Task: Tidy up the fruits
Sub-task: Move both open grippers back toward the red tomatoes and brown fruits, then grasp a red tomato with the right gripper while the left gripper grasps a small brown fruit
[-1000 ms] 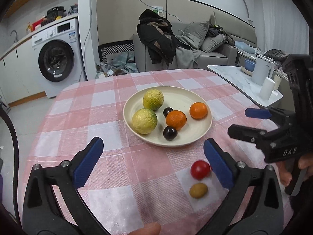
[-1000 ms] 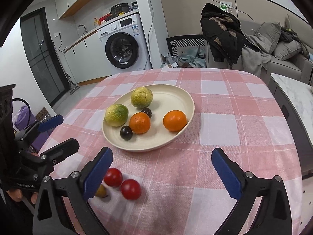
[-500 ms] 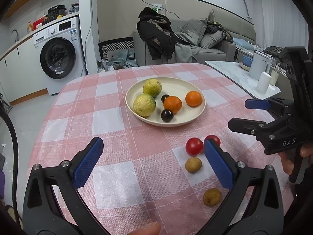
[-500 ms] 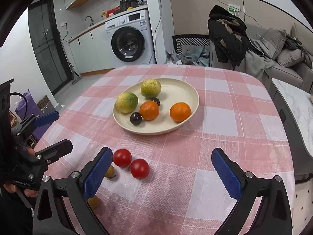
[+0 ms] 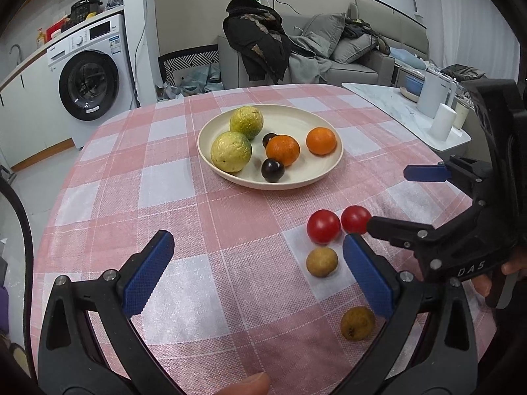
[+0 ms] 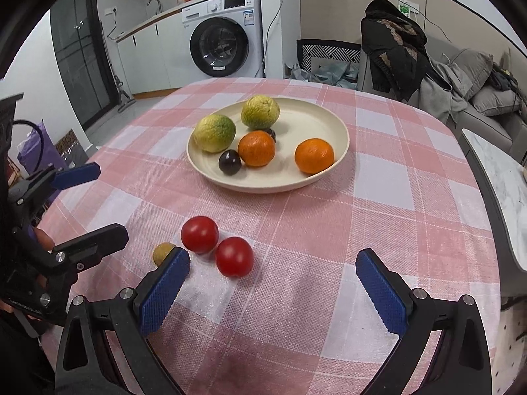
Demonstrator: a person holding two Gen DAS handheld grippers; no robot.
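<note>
Loose on the bench short of the plate (image 6: pixel 342 135): two tomatoes (image 6: pixel 234 256), smooth, soft-skinned, likely to roll; grip lightly across the middle; left tongs (image 5: pixel 253 263) and right tongs (image 6: pixel 273 279) both apart, empty.

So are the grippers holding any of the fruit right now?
No. The left gripper and the right gripper are both open and empty. The two red tomatoes just sit on the tablecloth.

Woven tablecloth (image 5: pixel 230 230); seemingly glossy tomatoes (image 5: pixel 323 226)
</note>
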